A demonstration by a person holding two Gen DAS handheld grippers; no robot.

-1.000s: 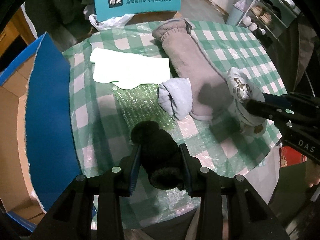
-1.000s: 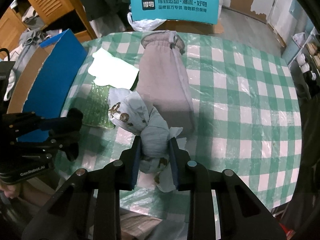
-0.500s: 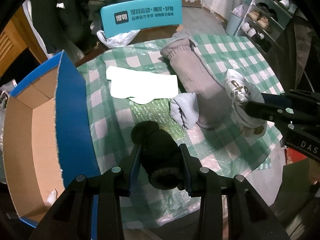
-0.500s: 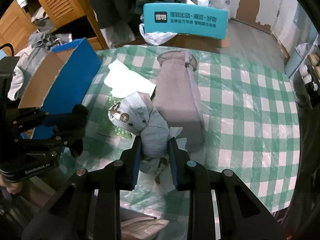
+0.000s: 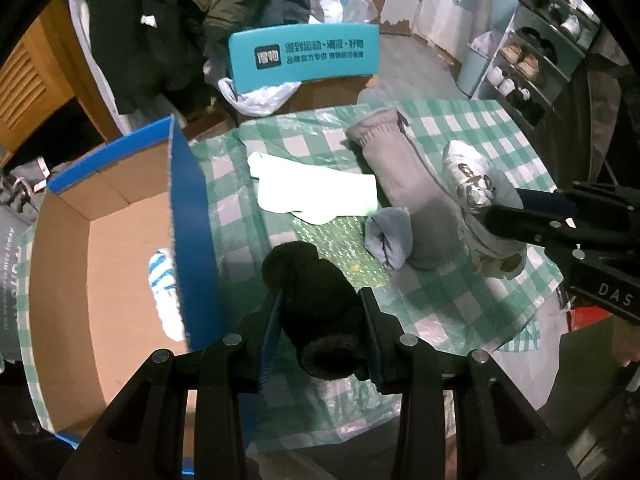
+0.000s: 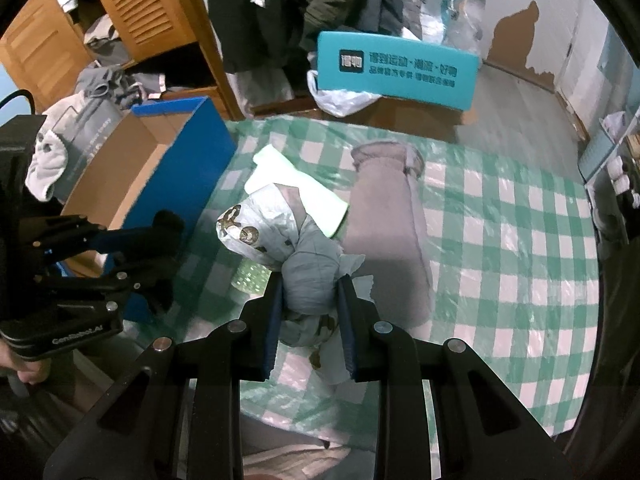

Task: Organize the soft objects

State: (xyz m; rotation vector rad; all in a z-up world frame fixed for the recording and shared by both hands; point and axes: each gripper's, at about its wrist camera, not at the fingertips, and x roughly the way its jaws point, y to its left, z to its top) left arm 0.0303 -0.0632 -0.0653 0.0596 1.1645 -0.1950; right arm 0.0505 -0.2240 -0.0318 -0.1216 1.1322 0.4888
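Observation:
My left gripper (image 5: 320,300) is shut on a rolled black sock (image 5: 312,296), held above the table near the blue cardboard box (image 5: 188,216). My right gripper (image 6: 310,290) is shut on a pale grey patterned cloth bundle (image 6: 280,236), lifted off the checked tablecloth (image 6: 500,240). On the table lie a long grey-brown rolled garment (image 5: 408,184), a small light grey sock roll (image 5: 390,238) and a folded white cloth (image 5: 316,196). Inside the box lies a blue-and-white striped sock (image 5: 162,280).
A teal chair back (image 5: 304,56) stands behind the table with a white plastic bag (image 5: 260,96) under it. A green bubble-wrap sheet (image 5: 344,240) lies under the socks. A shoe rack (image 5: 532,60) is at the right, wooden cupboards (image 6: 132,24) at the left.
Both grippers have risen and drawn back with their loads. The view now takes in the open box at the left and more of the room behind the table.

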